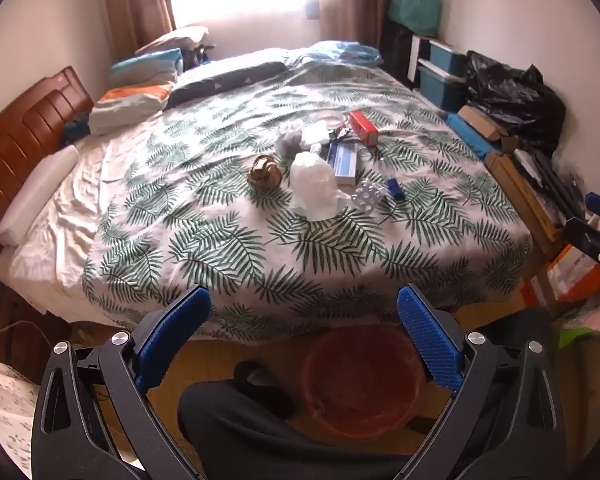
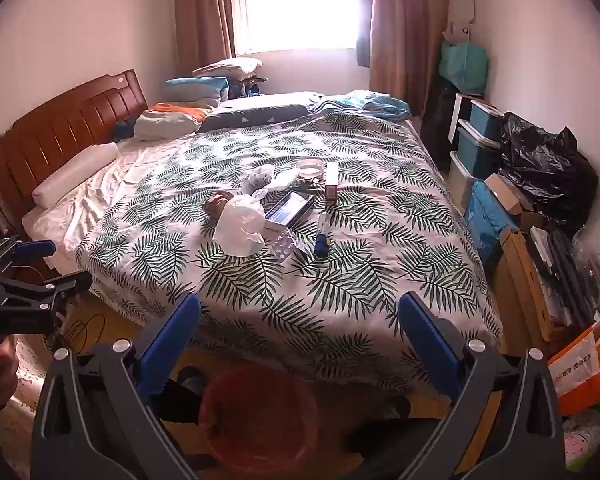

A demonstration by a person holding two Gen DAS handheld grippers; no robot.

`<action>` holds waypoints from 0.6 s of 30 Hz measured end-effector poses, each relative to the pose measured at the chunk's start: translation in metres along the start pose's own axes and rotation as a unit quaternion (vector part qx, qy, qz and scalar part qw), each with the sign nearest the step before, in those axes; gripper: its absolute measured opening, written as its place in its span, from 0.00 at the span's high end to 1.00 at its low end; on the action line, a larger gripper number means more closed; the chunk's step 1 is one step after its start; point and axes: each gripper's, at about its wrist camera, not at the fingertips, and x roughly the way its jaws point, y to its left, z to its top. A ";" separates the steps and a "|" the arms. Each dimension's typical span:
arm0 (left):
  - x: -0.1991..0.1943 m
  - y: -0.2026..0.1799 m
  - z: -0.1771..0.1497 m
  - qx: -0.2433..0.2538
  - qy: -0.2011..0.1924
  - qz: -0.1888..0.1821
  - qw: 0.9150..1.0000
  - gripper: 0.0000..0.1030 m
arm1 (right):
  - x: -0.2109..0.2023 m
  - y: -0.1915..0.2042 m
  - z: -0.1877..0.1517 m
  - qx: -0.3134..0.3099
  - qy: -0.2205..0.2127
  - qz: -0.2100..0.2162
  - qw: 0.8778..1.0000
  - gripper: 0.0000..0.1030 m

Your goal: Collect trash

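Trash lies in a cluster mid-bed on the leaf-print cover: a white crumpled bag [image 1: 314,186] [image 2: 240,220], a brown crumpled wad [image 1: 265,172] [image 2: 217,205], a blister pack [image 1: 367,195] [image 2: 283,247], a blue-white flat box [image 1: 342,160] [image 2: 288,210], a red box [image 1: 363,127] [image 2: 332,181] and a blue tube [image 2: 321,236]. A red bin [image 1: 360,380] [image 2: 260,416] stands on the floor at the bed's foot. My left gripper [image 1: 304,320] is open and empty above the bin. My right gripper [image 2: 298,322] is open and empty, also short of the bed.
The bed [image 1: 180,216] fills the middle, with a wooden headboard [image 2: 64,128] at left. Boxes, blue bins and a black bag [image 2: 540,168] line the right wall. A person's dark-clad leg [image 1: 240,420] is beside the bin.
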 end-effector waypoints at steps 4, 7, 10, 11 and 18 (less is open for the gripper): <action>0.001 0.001 0.001 -0.002 0.000 0.000 1.000 0.06 | 0.001 0.001 0.000 -0.001 -0.001 -0.001 1.000 0.05; 0.003 0.002 0.003 -0.003 0.000 0.001 1.000 0.06 | 0.001 0.002 -0.001 0.000 0.000 0.000 1.000 0.05; -0.005 0.004 0.005 -0.002 -0.005 -0.003 1.000 0.06 | 0.001 0.001 -0.001 -0.001 0.001 0.001 1.000 0.05; -0.006 0.004 0.006 -0.002 -0.005 -0.003 1.000 0.06 | 0.000 0.001 -0.001 -0.001 0.001 0.001 1.000 0.05; -0.006 0.005 0.004 -0.004 -0.009 -0.005 1.000 0.06 | 0.002 0.002 0.000 -0.001 0.002 0.000 1.000 0.05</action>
